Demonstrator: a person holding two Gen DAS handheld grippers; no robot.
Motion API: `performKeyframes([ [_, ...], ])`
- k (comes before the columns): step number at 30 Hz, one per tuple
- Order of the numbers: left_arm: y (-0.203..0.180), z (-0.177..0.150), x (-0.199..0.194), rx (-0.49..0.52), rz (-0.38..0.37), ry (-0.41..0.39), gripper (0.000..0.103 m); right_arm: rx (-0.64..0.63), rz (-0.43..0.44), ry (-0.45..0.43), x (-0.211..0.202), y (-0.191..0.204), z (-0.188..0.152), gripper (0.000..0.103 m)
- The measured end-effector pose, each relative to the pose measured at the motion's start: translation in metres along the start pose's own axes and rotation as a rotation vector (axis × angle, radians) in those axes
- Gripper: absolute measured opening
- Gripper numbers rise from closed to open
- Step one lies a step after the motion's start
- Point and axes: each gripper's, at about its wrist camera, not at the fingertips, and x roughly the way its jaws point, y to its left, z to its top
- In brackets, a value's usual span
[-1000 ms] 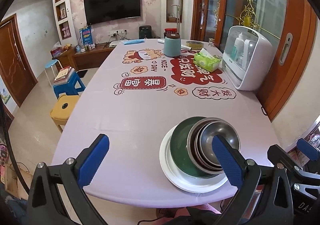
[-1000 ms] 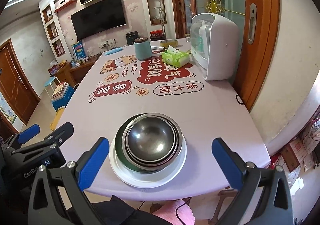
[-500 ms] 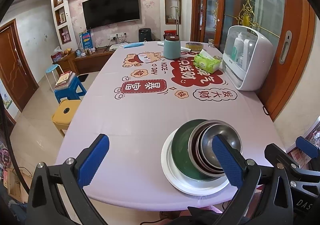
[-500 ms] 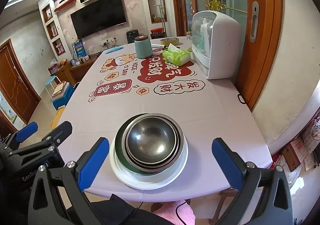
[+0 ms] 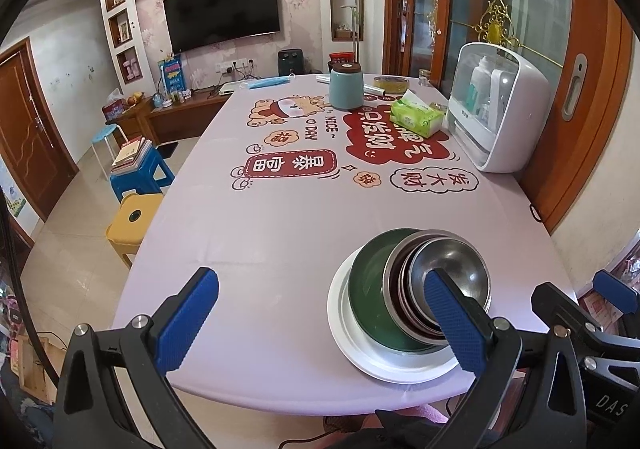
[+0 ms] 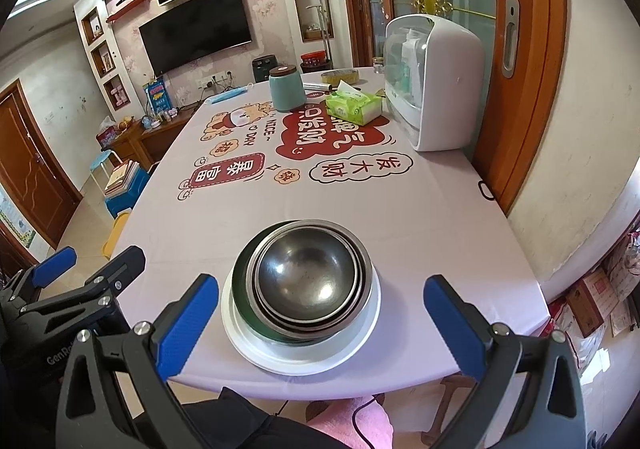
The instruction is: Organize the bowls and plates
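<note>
A stack stands near the table's front edge: a white plate (image 6: 360,345) at the bottom, a dark green bowl (image 6: 244,285) on it, and several nested steel bowls (image 6: 308,281) inside. In the left wrist view the same white plate (image 5: 340,329), green bowl (image 5: 368,289) and steel bowls (image 5: 452,273) sit at the lower right. My right gripper (image 6: 320,325) hovers open just before the stack, holding nothing. My left gripper (image 5: 320,321) is open and empty to the stack's left; its right finger overlaps the bowls in the image.
The pink printed tablecloth (image 6: 360,205) covers the table. At the far end stand a teal canister (image 6: 286,89), a green tissue pack (image 6: 354,105) and a white cabinet appliance (image 6: 436,85). Blue (image 5: 138,169) and yellow stools (image 5: 132,221) stand left of the table.
Both grippers have drawn back and risen slightly, so the stack sits a little farther off. The stack itself has not moved, and both grippers stay open.
</note>
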Motion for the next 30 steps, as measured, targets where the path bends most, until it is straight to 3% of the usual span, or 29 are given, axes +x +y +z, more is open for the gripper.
performKeyframes([
  [30, 0.0042, 0.0007, 0.0023, 0.009, -0.006, 0.007, 0.102, 0.009, -0.008, 0.009, 0.0034, 0.0039, -0.0065, 0.103],
])
